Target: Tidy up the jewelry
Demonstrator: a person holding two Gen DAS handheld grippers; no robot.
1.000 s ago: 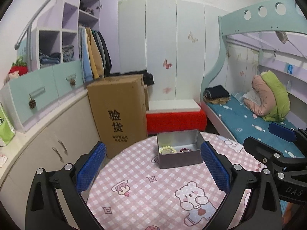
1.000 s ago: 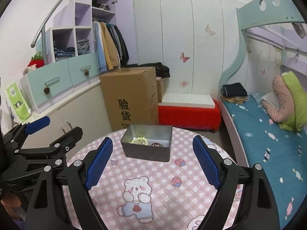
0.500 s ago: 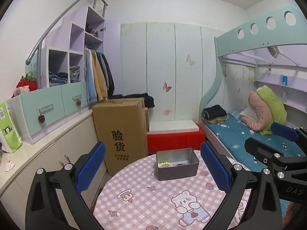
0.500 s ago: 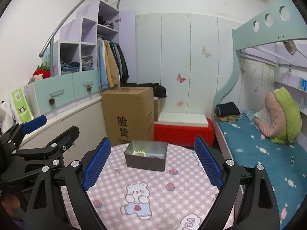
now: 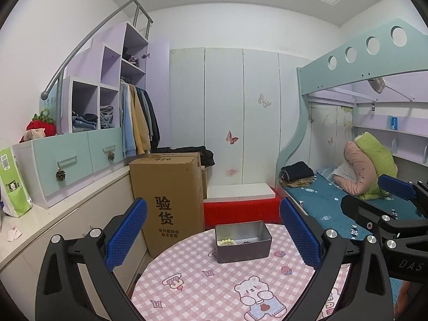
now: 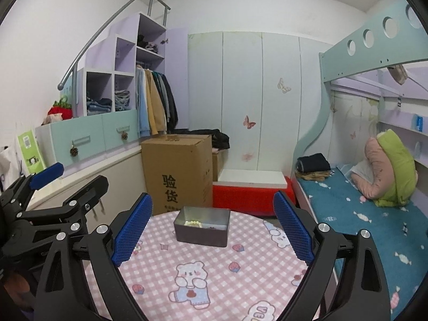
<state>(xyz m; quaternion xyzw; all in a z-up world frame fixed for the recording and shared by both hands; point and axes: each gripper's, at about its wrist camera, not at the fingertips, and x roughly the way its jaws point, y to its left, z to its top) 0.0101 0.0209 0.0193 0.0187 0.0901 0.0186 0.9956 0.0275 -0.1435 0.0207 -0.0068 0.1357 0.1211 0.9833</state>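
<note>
Cardboard box (image 5: 167, 203) reads "验货"; right tool (image 5: 409, 265) reads "DAS".

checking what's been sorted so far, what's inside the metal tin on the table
Inside the metal tin: a pale bead bracelet and some dark beads. The near wall hides the rest of its floor.

A round pink checked table (image 5: 203, 281) is filling the lower centre of the frame, its near half lying bare. A grey metal tin (image 5: 243, 241) is sitting at the far edge. A tall cardboard box (image 5: 167, 203) is standing just behind, centre left.
</note>
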